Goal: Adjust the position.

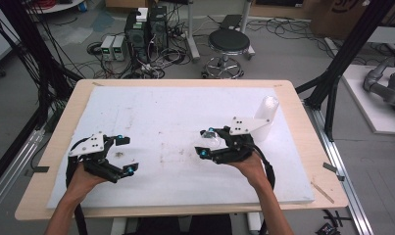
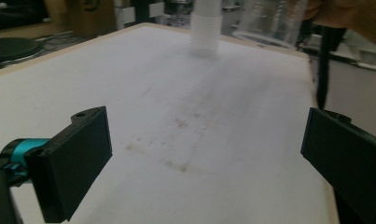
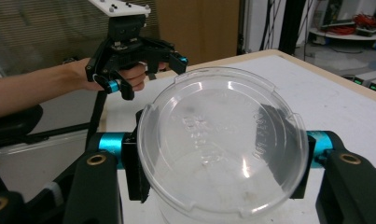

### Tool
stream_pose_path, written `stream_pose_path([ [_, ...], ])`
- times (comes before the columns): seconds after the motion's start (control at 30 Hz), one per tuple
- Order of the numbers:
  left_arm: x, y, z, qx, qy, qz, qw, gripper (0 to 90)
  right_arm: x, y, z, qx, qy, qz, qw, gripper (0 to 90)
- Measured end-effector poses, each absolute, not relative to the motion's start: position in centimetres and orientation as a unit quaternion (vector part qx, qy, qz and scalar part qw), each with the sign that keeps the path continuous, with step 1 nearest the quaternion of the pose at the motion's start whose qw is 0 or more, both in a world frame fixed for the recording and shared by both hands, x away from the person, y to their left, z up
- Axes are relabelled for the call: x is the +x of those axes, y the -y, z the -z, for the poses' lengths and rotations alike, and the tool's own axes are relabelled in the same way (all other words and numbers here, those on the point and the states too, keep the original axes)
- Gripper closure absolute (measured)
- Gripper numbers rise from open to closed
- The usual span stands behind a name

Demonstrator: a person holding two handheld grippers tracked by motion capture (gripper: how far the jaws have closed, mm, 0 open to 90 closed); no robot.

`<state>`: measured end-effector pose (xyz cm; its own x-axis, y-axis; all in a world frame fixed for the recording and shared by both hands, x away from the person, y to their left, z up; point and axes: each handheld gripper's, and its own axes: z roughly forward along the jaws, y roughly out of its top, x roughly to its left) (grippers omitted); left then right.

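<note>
The tabletop [image 1: 151, 105], covered by a stained white sheet, is bare apart from a stack of white cups [image 1: 264, 117] standing upright near its far right edge, just behind the right hand. The right gripper [image 1: 208, 142] holds a clear plastic cup [image 3: 223, 144] off the surface, over the right middle of the tabletop; in the right gripper view its jaws press on the cup's two sides just below the rim, with the open mouth turned toward the camera. The left gripper [image 1: 122, 154] hovers well apart over the left side, jaws wide and nothing between them. The main risk lies in that grip: the cup is thin and slick, so a firmer squeeze would probably buckle the wall, while a looser one could let it slide out and roll toward the table edge. A second risk is the stack behind the right hand; a backward swing of the wrist or the trailing cable could topple it. If the left gripper comes in to take the cup, its wide jaws might knock the rim. I cannot tell whether the cup holds anything; there may be a faint residue at the bottom.
</note>
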<state>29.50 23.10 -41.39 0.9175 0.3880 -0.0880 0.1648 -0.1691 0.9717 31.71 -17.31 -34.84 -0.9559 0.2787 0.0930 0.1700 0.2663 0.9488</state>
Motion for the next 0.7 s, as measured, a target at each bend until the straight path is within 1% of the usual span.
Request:
stream_pose_path([
  [0.13, 29.8, -22.3, 40.5, 0.759, -0.152, -0.073, 0.629, 1.7, 31.6, 17.0, 34.8, 0.133, -0.798, -0.586, 0.039, 40.9],
  [0.27, 30.0, -21.3, 40.1, 0.757, -0.143, -0.066, 0.634, 1.7, 31.6, 16.7, 34.9, 0.128, -0.801, -0.584, 0.038, 40.9],
  [0.7, 30.8, -15.2, 40.0, 0.752, -0.105, -0.03, 0.65, 1.7, 31.6, 15.9, 34.8, 0.111, -0.797, -0.593, 0.022, 41.1],
])
